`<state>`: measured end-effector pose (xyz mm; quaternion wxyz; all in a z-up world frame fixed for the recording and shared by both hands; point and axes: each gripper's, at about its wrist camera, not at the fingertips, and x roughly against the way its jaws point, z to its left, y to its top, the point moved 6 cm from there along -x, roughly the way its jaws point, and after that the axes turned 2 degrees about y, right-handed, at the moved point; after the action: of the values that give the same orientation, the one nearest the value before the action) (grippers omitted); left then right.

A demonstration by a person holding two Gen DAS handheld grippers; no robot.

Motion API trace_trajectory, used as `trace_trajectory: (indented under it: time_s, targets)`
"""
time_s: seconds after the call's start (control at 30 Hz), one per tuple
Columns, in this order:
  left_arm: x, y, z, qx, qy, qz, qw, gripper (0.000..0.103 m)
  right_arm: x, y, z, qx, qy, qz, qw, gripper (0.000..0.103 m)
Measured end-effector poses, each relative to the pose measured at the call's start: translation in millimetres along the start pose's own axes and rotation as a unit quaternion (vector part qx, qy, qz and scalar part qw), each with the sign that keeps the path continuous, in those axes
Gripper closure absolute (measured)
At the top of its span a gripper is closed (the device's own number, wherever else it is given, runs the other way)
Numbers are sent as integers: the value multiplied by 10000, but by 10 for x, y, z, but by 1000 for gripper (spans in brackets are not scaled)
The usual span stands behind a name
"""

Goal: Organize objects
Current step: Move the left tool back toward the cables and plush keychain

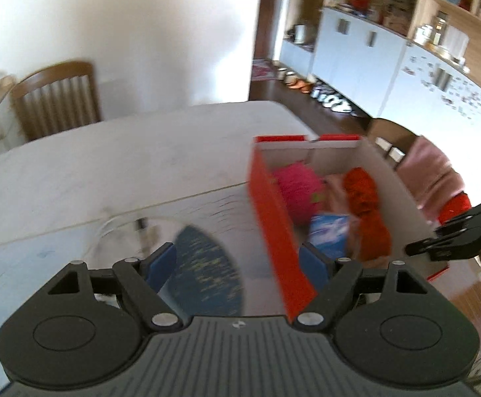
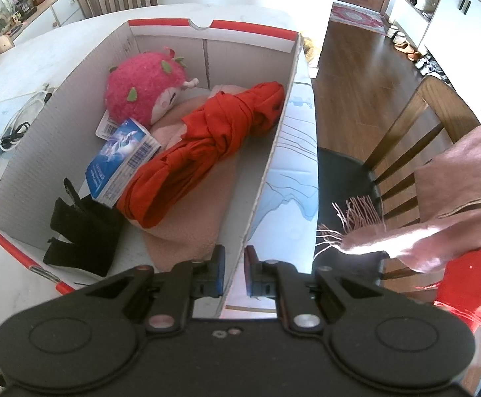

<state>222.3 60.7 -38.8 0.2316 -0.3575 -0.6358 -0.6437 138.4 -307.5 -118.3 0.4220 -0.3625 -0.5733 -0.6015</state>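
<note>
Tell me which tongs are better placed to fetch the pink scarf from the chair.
Right, probably. The right tongs sit beside the chair that carries the pink scarf, though they must first release the box wall. The left tongs, open, are across the box.

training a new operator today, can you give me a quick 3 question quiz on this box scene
1. True or false: the right gripper straddles the wall of the box.
2. What lies on the red knotted cloth's left in the right wrist view? A) blue carton B) mug C) shoe
3. Which soft toy sits in the box?

Key: 1 true. 2 A, the blue carton. 3 the pink plush fruit.
</note>
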Motion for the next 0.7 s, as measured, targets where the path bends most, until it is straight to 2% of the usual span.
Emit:
trace_trajectory:
  time_s: [0.13, 0.23, 0.3, 0.7]
  targets:
    - [45, -143, 374, 301, 282, 27, 9991, 20, -11, 9, 7, -11, -41, 17, 10000, 93]
    - [60, -247, 573, 506, 361, 53, 9980, 18, -14, 17, 14, -26, -77, 26, 10000, 93]
    - [28, -330, 664, 574, 466, 92, 9972, 14, -17, 20, 20, -26, -102, 38, 9999, 93]
    - [-356, -918, 769, 655, 700, 525, 9940, 12, -43, 5, 44, -80, -211, 91, 9997, 93]
